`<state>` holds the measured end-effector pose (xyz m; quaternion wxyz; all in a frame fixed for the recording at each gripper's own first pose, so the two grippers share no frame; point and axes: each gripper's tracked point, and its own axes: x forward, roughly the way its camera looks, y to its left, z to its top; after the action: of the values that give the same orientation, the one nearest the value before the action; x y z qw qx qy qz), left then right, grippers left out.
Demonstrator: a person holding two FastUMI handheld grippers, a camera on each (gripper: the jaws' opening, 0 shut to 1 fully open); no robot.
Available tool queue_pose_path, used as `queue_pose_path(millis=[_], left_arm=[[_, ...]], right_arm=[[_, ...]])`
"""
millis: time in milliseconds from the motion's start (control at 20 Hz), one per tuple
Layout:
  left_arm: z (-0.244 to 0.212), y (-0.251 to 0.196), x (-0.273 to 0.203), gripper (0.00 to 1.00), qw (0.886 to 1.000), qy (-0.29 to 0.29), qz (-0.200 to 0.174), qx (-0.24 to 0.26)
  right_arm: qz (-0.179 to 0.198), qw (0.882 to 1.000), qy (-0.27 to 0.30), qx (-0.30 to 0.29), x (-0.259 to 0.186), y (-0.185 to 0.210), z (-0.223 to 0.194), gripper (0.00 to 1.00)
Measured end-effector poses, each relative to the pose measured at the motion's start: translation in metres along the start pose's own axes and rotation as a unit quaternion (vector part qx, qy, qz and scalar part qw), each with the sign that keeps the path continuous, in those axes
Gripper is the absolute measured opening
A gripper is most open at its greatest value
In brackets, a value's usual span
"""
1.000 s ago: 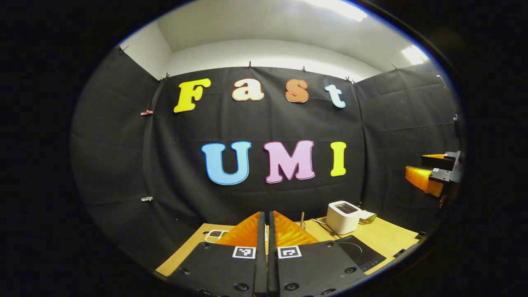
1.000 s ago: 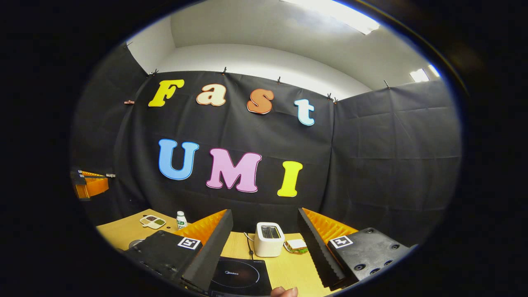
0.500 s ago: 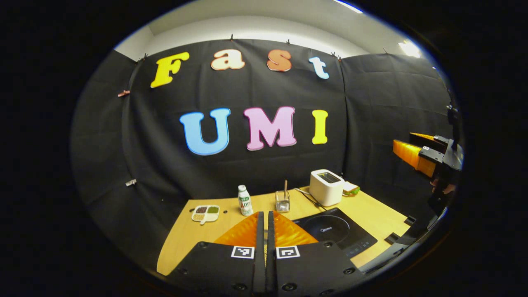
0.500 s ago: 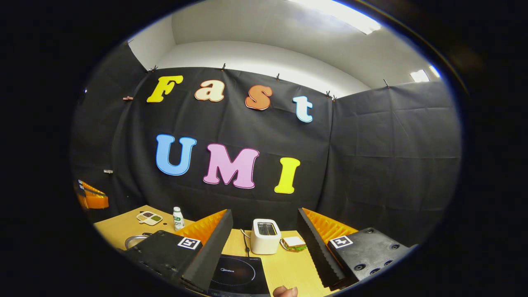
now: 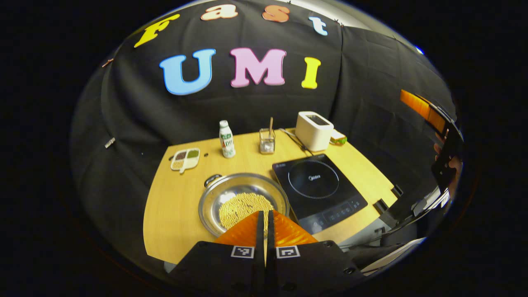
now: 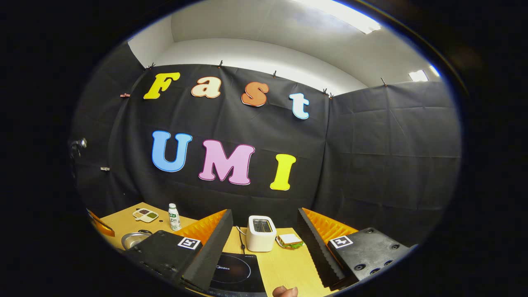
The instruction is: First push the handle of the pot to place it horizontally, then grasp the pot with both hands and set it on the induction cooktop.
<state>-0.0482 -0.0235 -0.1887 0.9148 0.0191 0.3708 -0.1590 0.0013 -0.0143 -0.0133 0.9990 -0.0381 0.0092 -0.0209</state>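
Note:
In the left gripper view a shallow steel pot (image 5: 243,200) holding yellowish grains sits on the wooden table (image 5: 165,218), with one small loop handle (image 5: 212,180) at its far left rim. The black induction cooktop (image 5: 319,187) lies just right of it. My left gripper (image 5: 264,215) is shut with nothing in it and hovers above the pot's near rim. The right gripper (image 5: 425,109) hangs high at the right edge, held by a hand. In the right gripper view my right gripper (image 6: 265,212) is open above the cooktop (image 6: 235,274); the pot (image 6: 134,238) peeks out at the lower left.
Along the back of the table stand a white toaster (image 5: 314,130), a sandwich (image 5: 338,138), a glass jar with a stick (image 5: 267,142), a small bottle (image 5: 226,139) and a divided dish (image 5: 185,159). A cable runs from the toaster.
My left gripper has tipped downward, bringing the pot and the whole tabletop into view; it stays shut. The right gripper has barely shifted and stays open.

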Motion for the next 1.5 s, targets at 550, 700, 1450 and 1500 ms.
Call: queue_pose_path(millis=[550,700,1450,1500], left_arm=[[-0.129,-0.008,0.071,0.05,0.967,0.243,-0.069,-0.001],[-0.144,-0.007,0.091,0.05,0.956,0.282,-0.076,-0.022],[-0.127,-0.039,0.160,0.05,0.955,0.288,-0.065,-0.037],[-0.122,-0.042,0.164,0.05,0.956,0.283,-0.063,-0.037]], right_arm=[[-0.019,1.000,0.009,-0.016,-0.005,-0.015,-0.009,0.98],[-0.028,0.999,0.013,-0.026,-0.007,-0.022,-0.013,0.98],[-0.070,0.996,0.016,-0.051,-0.010,-0.055,-0.023,0.97],[-0.071,0.996,0.016,-0.053,-0.011,-0.055,-0.023,0.97]])
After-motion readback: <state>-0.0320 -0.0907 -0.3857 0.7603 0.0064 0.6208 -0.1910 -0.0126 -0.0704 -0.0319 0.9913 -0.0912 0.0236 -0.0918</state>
